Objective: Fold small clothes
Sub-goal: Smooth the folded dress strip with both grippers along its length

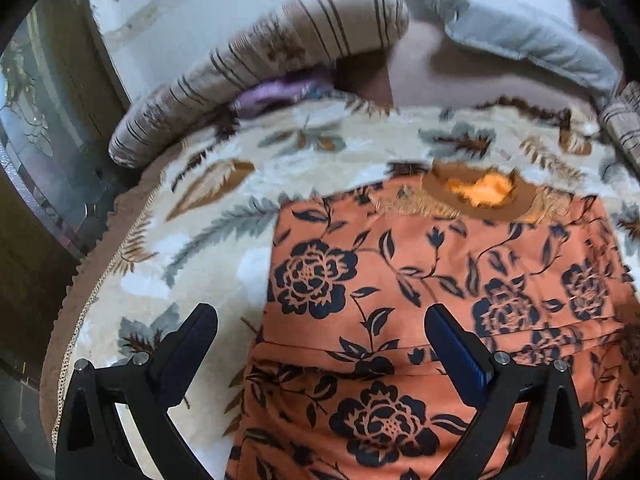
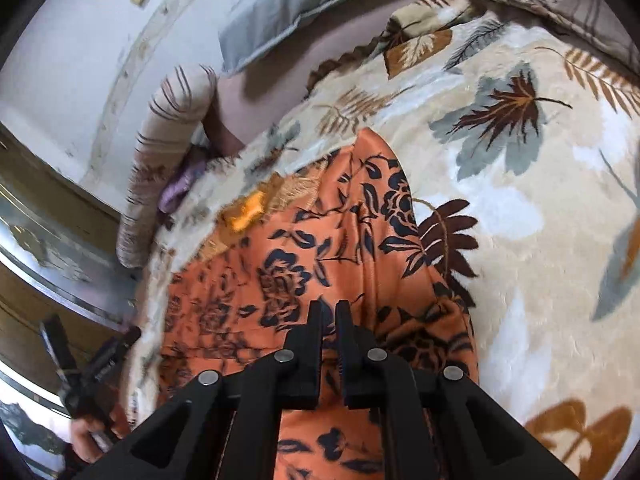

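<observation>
An orange garment with a dark floral print (image 1: 420, 304) lies on a cream leaf-patterned blanket (image 1: 192, 240); its brown embroidered neckline (image 1: 480, 196) points away from me. My left gripper (image 1: 320, 320) is open above the garment's left edge, one finger over the blanket, one over the cloth. In the right wrist view my right gripper (image 2: 329, 312) is shut on a raised fold of the garment (image 2: 320, 240). The left gripper (image 2: 96, 364) also shows there, low on the left, in a hand.
A striped bolster (image 1: 256, 64) and a grey pillow (image 1: 528, 44) lie at the far end of the bed, with a purple cloth (image 1: 276, 92) tucked under the bolster. A mirrored wooden wardrobe (image 1: 44, 140) stands to the left.
</observation>
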Demonstrator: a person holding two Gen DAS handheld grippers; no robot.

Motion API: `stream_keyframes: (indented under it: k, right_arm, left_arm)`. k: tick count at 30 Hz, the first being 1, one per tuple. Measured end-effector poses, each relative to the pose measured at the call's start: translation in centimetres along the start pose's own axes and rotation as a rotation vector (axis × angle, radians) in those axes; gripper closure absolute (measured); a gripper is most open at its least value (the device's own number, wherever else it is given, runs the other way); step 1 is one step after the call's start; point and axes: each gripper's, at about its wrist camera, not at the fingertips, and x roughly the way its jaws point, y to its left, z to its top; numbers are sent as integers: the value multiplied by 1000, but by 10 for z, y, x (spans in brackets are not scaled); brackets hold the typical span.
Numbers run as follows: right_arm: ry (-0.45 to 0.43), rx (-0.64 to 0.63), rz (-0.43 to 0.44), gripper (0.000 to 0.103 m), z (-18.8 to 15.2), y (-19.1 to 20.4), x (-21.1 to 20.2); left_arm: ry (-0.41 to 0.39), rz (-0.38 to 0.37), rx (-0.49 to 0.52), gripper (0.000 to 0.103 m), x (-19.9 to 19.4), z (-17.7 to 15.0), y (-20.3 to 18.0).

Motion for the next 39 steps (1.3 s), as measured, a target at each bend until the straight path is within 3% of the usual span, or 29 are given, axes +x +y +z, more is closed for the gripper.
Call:
stream_keyframes:
  k: [7, 10, 11, 13, 15, 19, 24, 26, 27, 28, 29, 34, 39]
  right_arm:
    - [19, -6, 25, 94, 2, 1, 5]
    - [46, -29, -7, 94, 0, 3, 15]
    - [65, -30, -23, 94, 0, 2, 21]
    - [114, -16, -49, 93, -2, -3, 34]
    - [109, -19, -43, 93, -1, -3, 33]
    - [77, -29, -17, 88, 1, -1, 22]
    - [27, -60, -5, 82, -2, 3, 2]
    - [17, -60, -4, 73, -5, 0, -8]
    - [15, -59, -5, 61, -6, -2, -13]
    - [10, -55, -3, 38, -8, -4, -19]
    - [-6, -46, 6, 33, -11, -7, -27]
    - [-78, -67, 46, 32, -25, -11, -67]
    - [-168, -35, 68, 34, -28, -13, -87]
  left_arm:
    - [145, 3, -5, 0, 48, -11, -11]
    - [212, 10, 53, 0, 67, -22, -21]
    - [187, 11, 44, 0, 63, -22, -21]
    - [211, 8, 56, 0, 59, -20, -21]
    - [199, 2, 88, 0, 48, -20, -20]
    - [92, -2, 145, 0, 8, -30, -8]
    - [44, -23, 140, 0, -28, -50, 28]
    - [41, -32, 127, 0, -42, -63, 47]
    - [39, -39, 117, 0, -47, -68, 56]
    - [35, -45, 104, 0, -53, -75, 66]
    - [35, -47, 92, 0, -57, -80, 76]
    - [32, -23, 19, 0, -74, -106, 113]
    - [-10, -25, 12, 0, -86, -112, 107]
